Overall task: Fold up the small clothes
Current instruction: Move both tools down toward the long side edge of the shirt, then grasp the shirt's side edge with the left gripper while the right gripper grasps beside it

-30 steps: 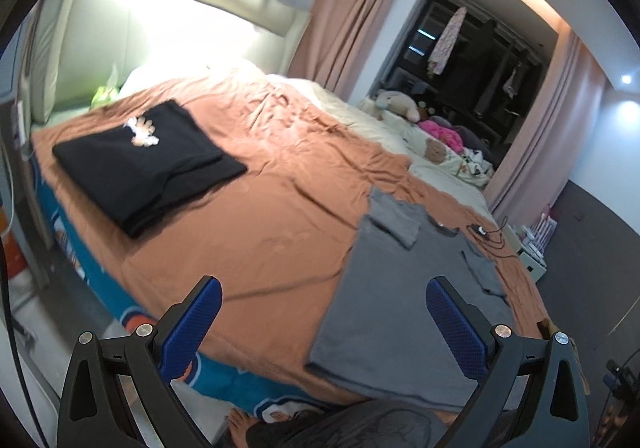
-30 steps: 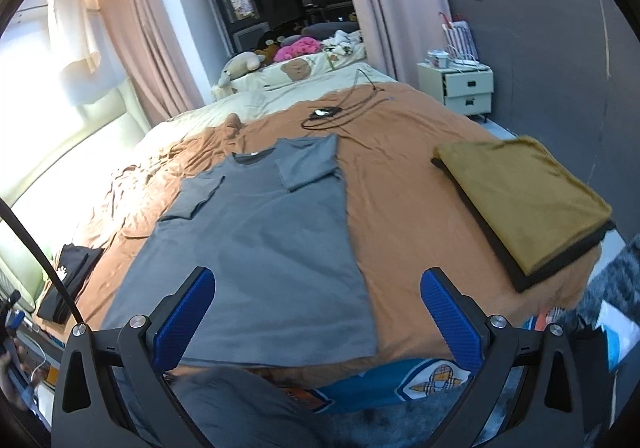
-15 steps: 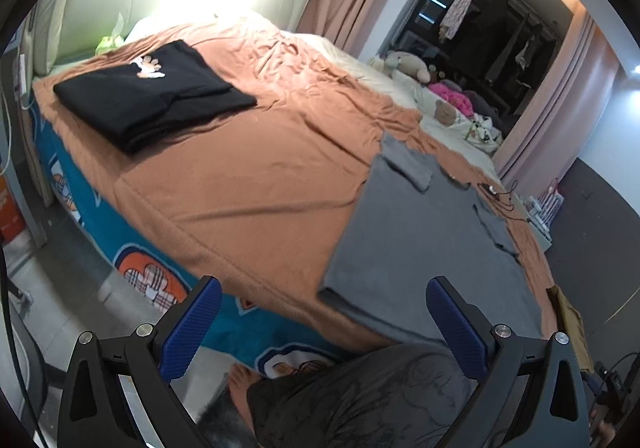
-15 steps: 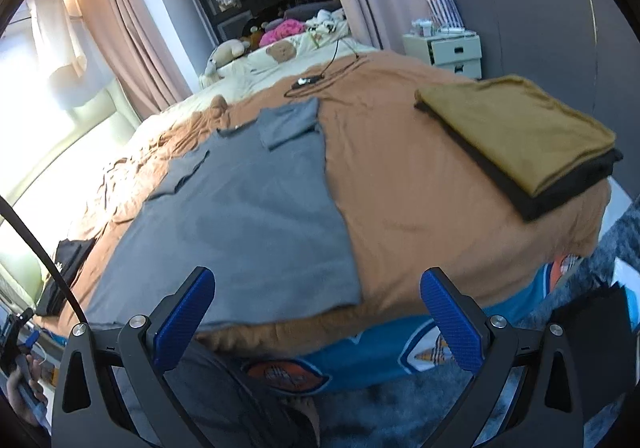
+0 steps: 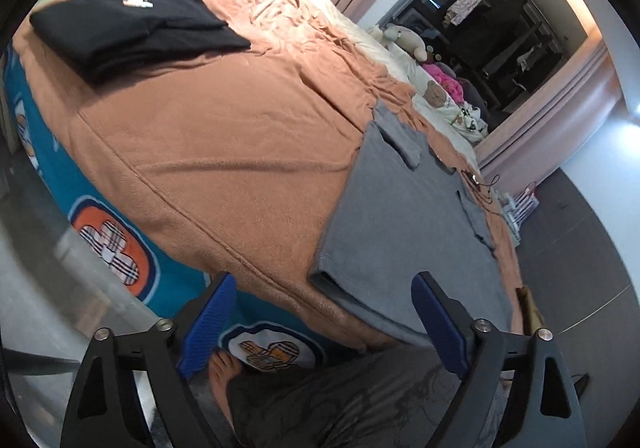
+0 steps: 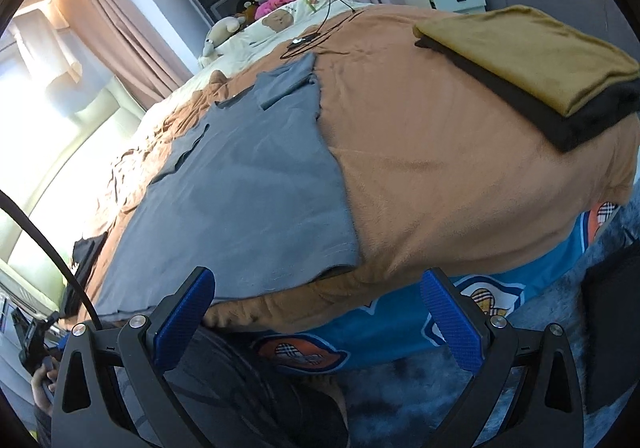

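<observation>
A grey T-shirt [image 5: 408, 224] lies flat on the orange bedspread [image 5: 224, 151], both sleeves folded in, its hem at the near bed edge. It also shows in the right wrist view [image 6: 248, 199]. My left gripper [image 5: 324, 322] is open and empty, low at the bed edge, just in front of the shirt's near left hem corner. My right gripper [image 6: 320, 316] is open and empty, low at the bed edge, just below the shirt's near right hem corner.
A folded black garment [image 5: 132, 23] lies at the far left of the bed. A folded mustard and black stack [image 6: 532, 63] lies at the right. A cable and small device [image 6: 308, 39] lie beyond the shirt's collar. Plush toys [image 6: 276, 3] sit far back. My legs stand below the bed edge.
Both grippers have dropped lower and closer to the near bed edge, toward the shirt's hem corners. The shirt has not moved. Both stay open.
</observation>
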### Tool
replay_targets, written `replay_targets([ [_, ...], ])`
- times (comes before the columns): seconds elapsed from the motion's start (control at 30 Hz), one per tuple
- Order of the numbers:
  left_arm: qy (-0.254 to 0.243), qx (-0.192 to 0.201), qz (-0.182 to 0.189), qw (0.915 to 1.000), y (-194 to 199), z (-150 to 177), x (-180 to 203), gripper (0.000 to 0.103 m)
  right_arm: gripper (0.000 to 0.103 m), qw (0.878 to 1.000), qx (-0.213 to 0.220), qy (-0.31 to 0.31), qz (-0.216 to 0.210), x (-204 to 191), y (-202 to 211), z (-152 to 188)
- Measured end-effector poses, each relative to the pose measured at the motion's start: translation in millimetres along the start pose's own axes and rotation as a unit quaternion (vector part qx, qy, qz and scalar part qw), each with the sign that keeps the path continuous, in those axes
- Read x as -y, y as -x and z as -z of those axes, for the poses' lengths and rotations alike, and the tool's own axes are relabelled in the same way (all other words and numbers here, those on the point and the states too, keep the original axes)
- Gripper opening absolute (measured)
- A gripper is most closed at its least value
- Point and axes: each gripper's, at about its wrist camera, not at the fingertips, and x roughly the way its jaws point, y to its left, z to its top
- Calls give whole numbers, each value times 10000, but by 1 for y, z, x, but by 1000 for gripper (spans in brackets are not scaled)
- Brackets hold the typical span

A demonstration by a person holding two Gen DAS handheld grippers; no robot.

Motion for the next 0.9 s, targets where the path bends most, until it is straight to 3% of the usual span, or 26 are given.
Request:
replay_targets([
  [0.27, 258, -315, 228, 9989, -28, -14, -7, 64, 103, 9997, -81, -215, -41, 17, -13, 0],
  [0.37, 378, -499, 362, 9974, -43, -14, -6, 64, 102, 9995, -49, -313, 20, 14, -19, -2],
  [0.5, 420, -705, 424, 9957, -59, -14, -4, 64, 88, 9987, -165, -460, -145, 16, -30, -9],
  [0.63, 434, -884, 270, 9948, -71, -14, -5, 63, 86, 9982, -254, -528, -115, 19, -42, -16],
  [0.8, 498, -1024, 258, 9932, -79, -13, -6, 52, 86, 9970, -282, -710, -120, 25, -55, -23],
  [0.9, 464, -1070, 246, 9929, -83, -12, -3, 48, 79, 9953, -322, -900, -165, 30, -62, -22],
])
